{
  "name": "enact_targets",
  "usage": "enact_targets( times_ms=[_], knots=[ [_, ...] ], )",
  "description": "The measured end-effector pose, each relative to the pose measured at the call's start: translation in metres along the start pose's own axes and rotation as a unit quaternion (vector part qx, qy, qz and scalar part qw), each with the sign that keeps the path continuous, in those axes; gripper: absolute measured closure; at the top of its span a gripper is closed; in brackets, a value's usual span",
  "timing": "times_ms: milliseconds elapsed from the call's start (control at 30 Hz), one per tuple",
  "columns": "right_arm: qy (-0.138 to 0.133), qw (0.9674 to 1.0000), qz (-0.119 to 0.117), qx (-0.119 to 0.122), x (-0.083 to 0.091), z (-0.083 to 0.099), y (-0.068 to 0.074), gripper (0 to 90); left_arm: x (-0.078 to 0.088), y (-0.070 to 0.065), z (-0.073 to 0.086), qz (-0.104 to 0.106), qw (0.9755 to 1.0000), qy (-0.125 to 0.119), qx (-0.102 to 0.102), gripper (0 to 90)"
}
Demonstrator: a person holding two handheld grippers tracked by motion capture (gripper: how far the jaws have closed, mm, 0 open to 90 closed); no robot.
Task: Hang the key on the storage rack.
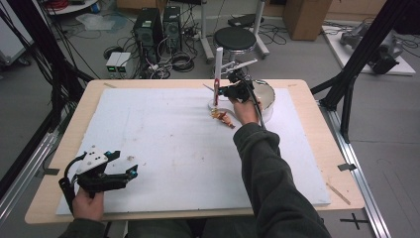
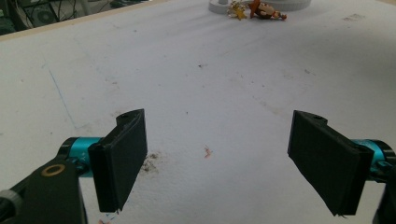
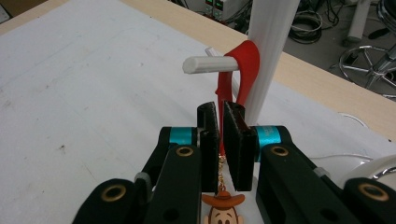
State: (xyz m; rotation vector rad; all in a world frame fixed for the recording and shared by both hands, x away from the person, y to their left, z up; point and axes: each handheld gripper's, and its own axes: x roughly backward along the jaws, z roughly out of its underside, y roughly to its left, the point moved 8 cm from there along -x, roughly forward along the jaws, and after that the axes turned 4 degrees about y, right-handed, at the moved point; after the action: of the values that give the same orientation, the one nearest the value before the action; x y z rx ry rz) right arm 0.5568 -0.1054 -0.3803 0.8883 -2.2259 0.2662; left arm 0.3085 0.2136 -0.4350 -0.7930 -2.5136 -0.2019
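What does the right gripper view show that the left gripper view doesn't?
Right gripper view alone: the right claw, jaws shut on the red strap of a cowboy keychain, the strap looped over a white peg that sticks out from a white upright post; beyond the table's wooden edge, cables and a stool base on the floor.

Left gripper view alone: the left claw, jaws wide apart with nothing between them, over bare board.

Both: the white board covering the table, and the keychain figure, far off in the left gripper view.

Charm [image 3: 223, 210] cut off by the bottom edge, strap [image 3: 227, 93] pinched between jaws, white post [image 3: 271, 51] top out of frame
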Motion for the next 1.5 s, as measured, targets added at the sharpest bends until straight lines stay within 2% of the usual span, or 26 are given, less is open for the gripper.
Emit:
enact_targets(
  times_ms=[133,300,400,533,600,633,700,733,867,933,1067,1500],
  knots=[
    [-0.009,0.9999,-0.012,-0.008,0.006,0.002,-0.002,82.0,0.000,0.000,0.000,0.000,1.0000,-0.001,0.001,20.3],
    [-0.005,0.9995,-0.026,-0.015,0.012,0.006,-0.005,78.9,0.000,-0.001,0.000,0.000,1.0000,-0.001,0.001,20.3],
    [-0.022,0.9988,-0.040,-0.017,0.024,0.004,-0.005,74.9,0.000,-0.001,0.001,0.000,1.0000,0.002,-0.002,20.3],
    [-0.023,0.9984,-0.048,-0.021,0.031,0.006,-0.007,72.4,0.000,-0.002,0.001,0.000,1.0000,0.001,-0.001,20.3],
    [-0.026,0.9973,-0.064,-0.026,0.037,0.007,-0.007,69.1,0.000,-0.002,0.001,-0.001,1.0000,0.002,-0.002,20.3],
    [-0.026,0.9973,-0.064,-0.026,0.037,0.007,-0.007,69.1,0.000,-0.002,0.001,-0.001,1.0000,0.002,-0.002,20.3],
    [-0.040,0.9971,-0.062,-0.021,0.041,0.009,-0.007,67.5,0.001,-0.002,0.001,-0.002,1.0000,0.002,-0.002,20.3],
    [-0.045,0.9960,-0.073,-0.026,0.042,0.015,-0.008,63.6,0.001,-0.002,0.001,-0.001,1.0000,0.002,-0.001,20.3],
    [-0.043,0.9955,-0.078,-0.032,0.042,0.024,-0.009,60.2,0.001,-0.002,0.002,-0.002,1.0000,0.003,-0.001,20.3],
    [-0.041,0.9951,-0.082,-0.036,0.041,0.034,-0.010,54.4,0.001,-0.002,0.001,-0.002,1.0000,0.002,0.001,20.3],
    [-0.045,0.9941,-0.090,-0.040,0.043,0.043,-0.010,48.8,0.000,-0.003,0.001,0.000,1.0000,0.002,-0.001,20.3],
    [-0.061,0.9926,-0.100,-0.033,0.056,0.052,0.000,34.8,0.001,-0.002,0.001,-0.002,1.0000,0.002,0.000,20.3]
  ],
)
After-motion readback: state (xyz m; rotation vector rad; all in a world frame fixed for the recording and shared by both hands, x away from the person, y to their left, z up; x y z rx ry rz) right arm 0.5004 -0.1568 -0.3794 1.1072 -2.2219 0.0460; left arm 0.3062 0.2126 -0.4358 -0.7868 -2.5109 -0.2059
